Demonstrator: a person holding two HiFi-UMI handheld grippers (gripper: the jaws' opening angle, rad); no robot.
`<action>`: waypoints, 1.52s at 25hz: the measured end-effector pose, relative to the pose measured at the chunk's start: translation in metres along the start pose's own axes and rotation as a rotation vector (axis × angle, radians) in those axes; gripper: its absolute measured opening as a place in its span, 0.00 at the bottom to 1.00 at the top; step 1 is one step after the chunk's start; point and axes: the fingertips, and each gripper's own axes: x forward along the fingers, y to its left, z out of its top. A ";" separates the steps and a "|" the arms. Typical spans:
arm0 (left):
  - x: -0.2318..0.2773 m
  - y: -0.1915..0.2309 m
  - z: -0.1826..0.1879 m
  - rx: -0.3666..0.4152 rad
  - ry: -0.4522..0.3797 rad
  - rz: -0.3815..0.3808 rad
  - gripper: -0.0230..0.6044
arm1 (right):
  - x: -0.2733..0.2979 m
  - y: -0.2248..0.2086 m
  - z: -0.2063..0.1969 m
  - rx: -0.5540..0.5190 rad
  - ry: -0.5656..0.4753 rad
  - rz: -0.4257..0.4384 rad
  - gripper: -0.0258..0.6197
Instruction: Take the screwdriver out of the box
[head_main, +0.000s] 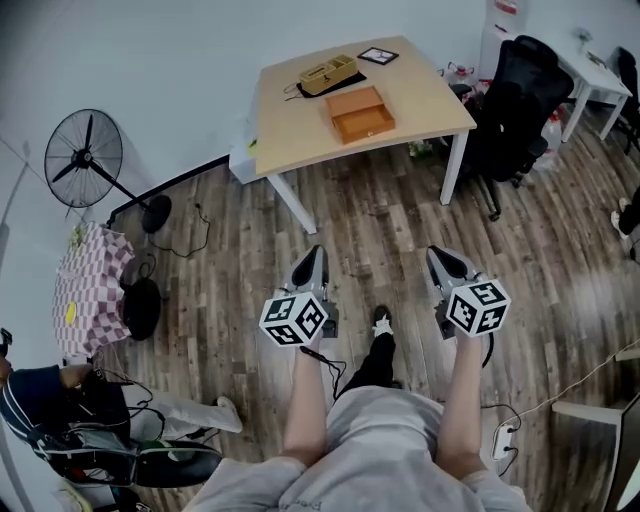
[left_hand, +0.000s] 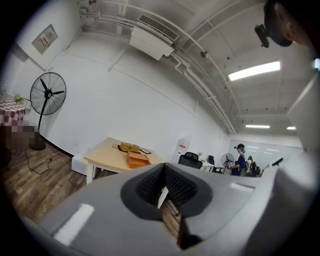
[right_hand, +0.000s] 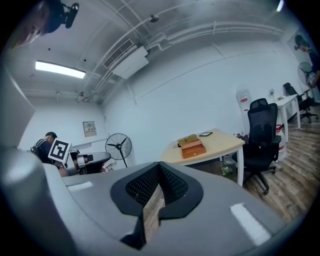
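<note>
Grey plastic jaws of the left gripper (left_hand: 163, 174) pressed together, clenched on nothing. Same at the right gripper (right_hand: 159, 171): pads closed tip to tip, empty between. Both held out side by side on bare forearms (head_main: 308, 400), each with a marker cube (head_main: 296, 320) at the near end. Both aimed toward the table (head_main: 425, 100) and well short of it, above wood-plank floor (head_main: 380, 215).

On the table, near its middle, an orange box (head_main: 362, 113), open on top, its inside too small to read. Screwdriver not to be made out at this range. Just beyond that on the table, toward the wall, a tan case (head_main: 328, 73). At the table's far corner, a small dark flat frame (head_main: 378, 56).

Right of the table, close against its edge, a black office chair (head_main: 515, 100). Further out from the table on that side, a white desk (head_main: 592, 75). Left of the table, by the wall and just beside its end, a low white box (head_main: 242, 162). Well apart from the table on the same side, a black standing fan (head_main: 85, 155). Further from the table again, a red-and-white checked cloth (head_main: 92, 280). Between table and wearer, one dark shoe (head_main: 382, 320) on the planks.
</note>
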 end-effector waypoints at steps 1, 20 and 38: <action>0.011 0.003 0.004 -0.004 -0.005 -0.006 0.12 | 0.007 -0.010 0.004 0.017 0.005 0.002 0.04; 0.234 0.121 0.081 -0.085 -0.034 -0.007 0.12 | 0.238 -0.121 0.127 -0.095 -0.005 0.007 0.04; 0.399 0.168 0.047 -0.045 0.136 -0.017 0.12 | 0.401 -0.209 0.138 -0.252 0.130 -0.021 0.04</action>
